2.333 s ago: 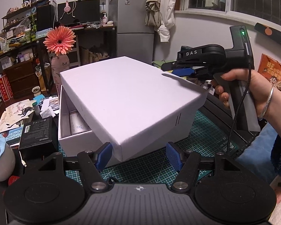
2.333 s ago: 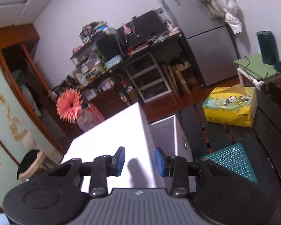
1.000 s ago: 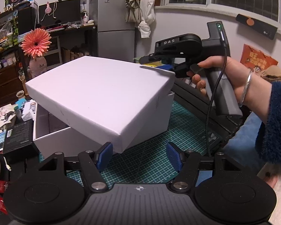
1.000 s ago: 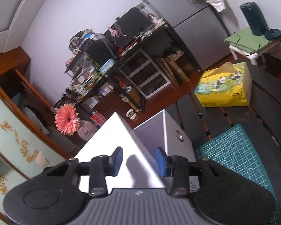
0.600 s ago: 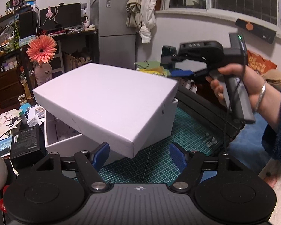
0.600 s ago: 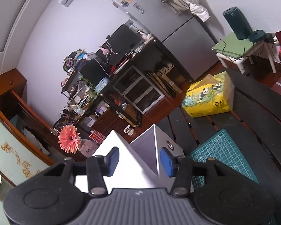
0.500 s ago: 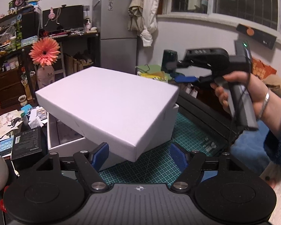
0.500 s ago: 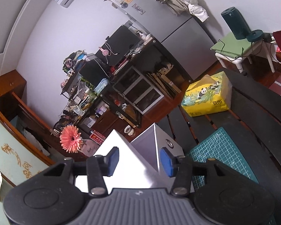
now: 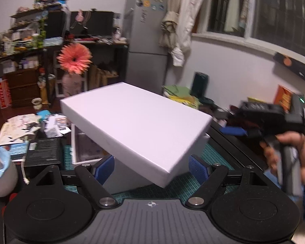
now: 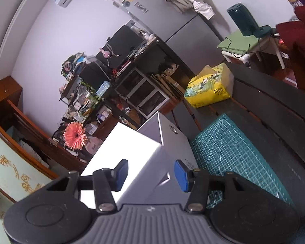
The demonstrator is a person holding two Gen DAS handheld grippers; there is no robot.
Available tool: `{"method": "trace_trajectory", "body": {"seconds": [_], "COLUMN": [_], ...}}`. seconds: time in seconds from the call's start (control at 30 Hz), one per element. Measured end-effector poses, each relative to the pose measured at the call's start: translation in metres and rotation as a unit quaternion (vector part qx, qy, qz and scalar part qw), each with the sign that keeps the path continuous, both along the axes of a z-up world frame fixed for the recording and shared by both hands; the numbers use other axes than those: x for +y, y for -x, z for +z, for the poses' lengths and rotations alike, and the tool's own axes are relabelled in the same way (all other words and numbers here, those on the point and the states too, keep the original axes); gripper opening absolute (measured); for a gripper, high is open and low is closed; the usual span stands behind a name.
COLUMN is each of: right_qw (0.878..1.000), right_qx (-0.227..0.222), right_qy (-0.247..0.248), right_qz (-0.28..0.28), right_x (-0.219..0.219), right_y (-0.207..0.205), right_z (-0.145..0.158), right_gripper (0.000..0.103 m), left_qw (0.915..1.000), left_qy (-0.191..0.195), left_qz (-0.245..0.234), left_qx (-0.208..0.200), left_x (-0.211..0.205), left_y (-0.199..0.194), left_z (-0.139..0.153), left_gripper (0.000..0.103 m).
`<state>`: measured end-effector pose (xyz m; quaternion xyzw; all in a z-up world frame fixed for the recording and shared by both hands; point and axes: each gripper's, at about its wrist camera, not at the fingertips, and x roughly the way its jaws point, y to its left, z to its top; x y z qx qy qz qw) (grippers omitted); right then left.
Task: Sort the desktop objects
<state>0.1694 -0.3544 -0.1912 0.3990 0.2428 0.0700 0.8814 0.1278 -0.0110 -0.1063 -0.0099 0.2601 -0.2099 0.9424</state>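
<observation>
Lid skewed on box, both grippers let go and clear.

Left gripper [image 9: 151, 167] sat just in front of the white lid [image 9: 136, 126], jaws having just been opening, pads apart, nothing pinched. Lid lay tilted and askew over the open white box [image 9: 87, 148] on the green cutting mat [image 9: 209, 154], long axis running far-left to near-right, near corner aimed at the left gripper, which looked the nearer. Right gripper [image 10: 151, 175] off the lid's right end, jaws also just opening, empty, lid corner between them untouched.
</observation>
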Motion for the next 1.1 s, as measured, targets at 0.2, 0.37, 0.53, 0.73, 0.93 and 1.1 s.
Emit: {"method": "trace_trajectory", "body": {"seconds": [0.2,0.37,0.53,0.73,0.93,1.1], "right_qw": [0.997,0.989,0.979,0.961,0.949,0.946], "right_qx": [0.007,0.028,0.047,0.068,0.077,0.078], "right_qy": [-0.070,-0.137,-0.176,-0.235,-0.266,-0.268], "right_qz": [0.013,0.047,0.087,0.128,0.150,0.162], "right_x": [0.012,0.034,0.060,0.088,0.108,0.119], "right_y": [0.015,0.016,0.009,0.002,-0.007,-0.014], "right_z": [-0.016,-0.035,-0.047,-0.064,-0.075,-0.078], "right_gripper": [0.061,0.065,0.065,0.065,0.065,0.064], "left_qw": [0.9980,0.9958,0.9936,0.9892,0.9854,0.9852], "left_qy": [-0.006,-0.017,-0.006,0.020,0.041,0.049], "left_qz": [0.058,0.089,0.113,0.144,0.161,0.159], "left_qx": [-0.025,-0.016,-0.003,0.022,0.037,0.041], "left_x": [0.009,0.015,0.023,0.034,0.041,0.042], "left_y": [-0.001,-0.007,-0.011,-0.018,-0.021,-0.022], "left_z": [0.003,-0.001,-0.004,-0.008,-0.008,-0.007], "left_gripper": [0.085,0.085,0.086,0.086,0.086,0.086]}}
